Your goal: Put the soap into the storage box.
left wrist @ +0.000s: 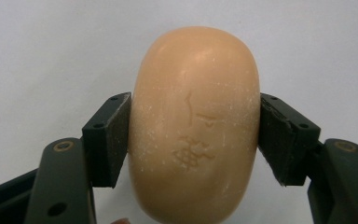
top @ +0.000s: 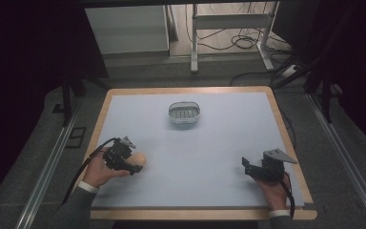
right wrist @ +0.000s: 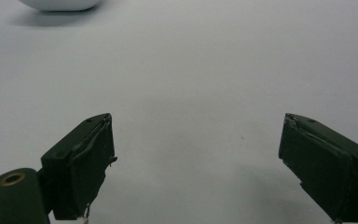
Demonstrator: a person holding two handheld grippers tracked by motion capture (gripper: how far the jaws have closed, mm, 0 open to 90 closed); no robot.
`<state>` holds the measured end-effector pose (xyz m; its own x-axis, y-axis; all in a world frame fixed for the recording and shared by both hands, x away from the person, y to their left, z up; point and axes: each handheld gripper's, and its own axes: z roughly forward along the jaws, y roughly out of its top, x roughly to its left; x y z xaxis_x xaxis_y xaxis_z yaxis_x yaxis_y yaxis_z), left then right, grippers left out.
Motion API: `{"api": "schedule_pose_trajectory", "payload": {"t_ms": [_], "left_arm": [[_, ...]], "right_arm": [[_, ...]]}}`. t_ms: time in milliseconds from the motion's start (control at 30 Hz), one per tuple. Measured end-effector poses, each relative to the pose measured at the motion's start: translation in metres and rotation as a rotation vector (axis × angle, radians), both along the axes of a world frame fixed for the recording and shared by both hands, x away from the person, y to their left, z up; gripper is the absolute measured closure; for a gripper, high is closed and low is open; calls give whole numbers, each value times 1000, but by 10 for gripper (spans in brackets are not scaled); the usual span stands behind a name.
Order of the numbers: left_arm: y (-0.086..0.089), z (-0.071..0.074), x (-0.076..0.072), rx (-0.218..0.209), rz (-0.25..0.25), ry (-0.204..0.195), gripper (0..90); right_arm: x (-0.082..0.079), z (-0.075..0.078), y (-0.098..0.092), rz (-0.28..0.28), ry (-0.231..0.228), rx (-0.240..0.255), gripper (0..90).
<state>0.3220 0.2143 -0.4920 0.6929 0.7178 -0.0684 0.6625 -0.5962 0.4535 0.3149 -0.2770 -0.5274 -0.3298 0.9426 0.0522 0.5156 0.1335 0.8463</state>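
1. I am gripping the bar of soap [left wrist: 196,130] with the left hand-held gripper [left wrist: 196,135]; its two pads are pressing on the bar's long sides, about midway along, and the bar is sitting near the table's front left corner.
2. I am judging the soap as a stiff, smooth, rounded solid of modest weight. The curved sides are giving the flat pads little to bear on, so it could squirt out forward or back if I squeeze hard or tilt it. Holding across the widest middle, as now, looks like the best place.
3. The left gripper view is giving me what the high view cannot: a stamped mark on the soap's top face, a dusty whitish bloom on it, and both pads touching the bar.
4. I am keeping the right hand-held gripper [right wrist: 196,158] released, jaws wide apart with nothing between them, over the bare light blue table [right wrist: 191,70] near the front right.
5. In the high view I am seeing the left hand-held gripper [top: 134,165] and the soap [top: 140,159] well apart from the right hand-held gripper [top: 249,168].
6. Farther off, a small white dish [top: 184,112] with a slotted floor is standing at the table's far middle, well apart from the soap; I am guessing it is a soap dish. The right gripper view is catching just its rim [right wrist: 58,4].
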Motion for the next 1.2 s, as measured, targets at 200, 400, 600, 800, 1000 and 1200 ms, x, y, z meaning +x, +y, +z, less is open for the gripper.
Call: {"api": "schedule_pose_trajectory", "payload": {"t_ms": [200,400,600,800,1000,1200], "left_arm": [[0,3,2,-4,1,-8,318],[-3,6,4,-4,-2,-13,319],[-5,10,9,-11,-3,-14,319],[-8,15,13,-23,-6,-20,319],[-14,16,19,-24,-15,-23,319],[-18,15,22,-17,-21,-24,319]], "right_arm": [[0,0,0,-1,-1,-1,106],[0,0,0,-1,-1,-1,106],[0,0,0,-4,-2,-1,106],[0,0,-2,-12,-3,10,106],[0,0,-1,-5,-2,4,106],[0,0,-1,-5,-2,1,106]]}}
